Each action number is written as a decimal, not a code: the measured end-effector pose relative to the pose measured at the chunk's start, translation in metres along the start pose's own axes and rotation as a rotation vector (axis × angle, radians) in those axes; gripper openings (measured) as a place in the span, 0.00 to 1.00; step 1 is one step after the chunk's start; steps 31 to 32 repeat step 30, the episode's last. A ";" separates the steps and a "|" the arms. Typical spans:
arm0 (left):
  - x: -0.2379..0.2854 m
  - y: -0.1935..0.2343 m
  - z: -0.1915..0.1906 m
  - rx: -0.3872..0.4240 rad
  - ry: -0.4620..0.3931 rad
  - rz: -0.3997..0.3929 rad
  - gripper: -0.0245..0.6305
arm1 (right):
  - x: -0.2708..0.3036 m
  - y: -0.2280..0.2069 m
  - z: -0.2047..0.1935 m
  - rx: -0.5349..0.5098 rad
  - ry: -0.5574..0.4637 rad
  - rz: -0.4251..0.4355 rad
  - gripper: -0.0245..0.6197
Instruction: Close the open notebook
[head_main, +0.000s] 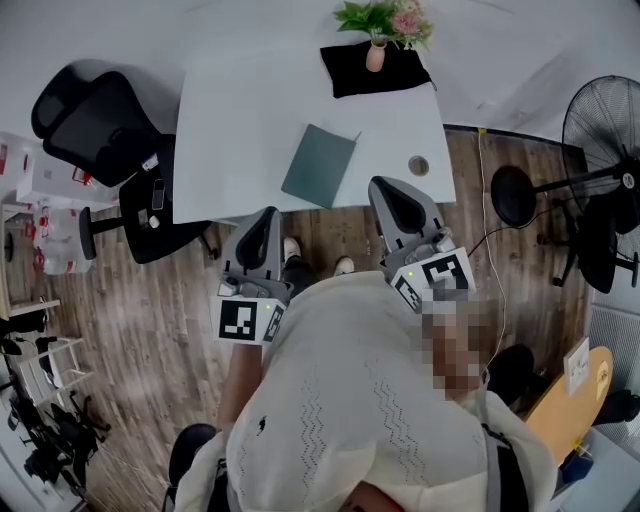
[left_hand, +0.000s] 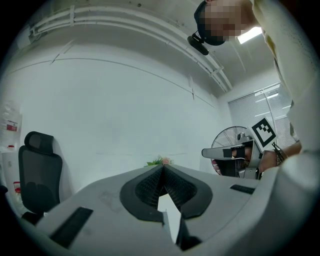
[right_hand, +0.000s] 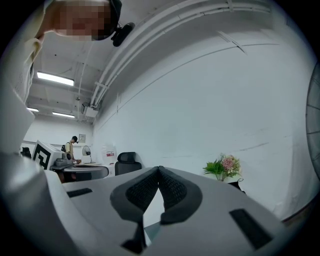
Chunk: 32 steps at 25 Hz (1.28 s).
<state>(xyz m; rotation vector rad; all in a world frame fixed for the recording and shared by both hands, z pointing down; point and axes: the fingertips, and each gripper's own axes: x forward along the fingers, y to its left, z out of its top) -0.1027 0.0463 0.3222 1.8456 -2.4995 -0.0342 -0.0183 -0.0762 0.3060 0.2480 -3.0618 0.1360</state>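
Currently both claws are sitting closed and empty: the left gripper and right gripper are pointing level, tips meeting. The green notebook is lying flat, cover shut, near the front edge of the white table, well apart from both grippers. A flower vase is standing on a black cloth at the far edge.

white table, wooden floor, office chair
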 end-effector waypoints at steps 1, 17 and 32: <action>0.000 -0.001 -0.001 -0.001 0.001 0.000 0.06 | 0.000 0.000 -0.001 0.001 0.003 0.002 0.04; 0.001 0.002 -0.008 -0.008 0.016 0.022 0.06 | 0.005 0.003 -0.008 -0.001 0.026 0.044 0.04; 0.006 0.003 -0.011 -0.007 0.019 0.018 0.06 | 0.009 0.001 -0.013 -0.011 0.034 0.043 0.04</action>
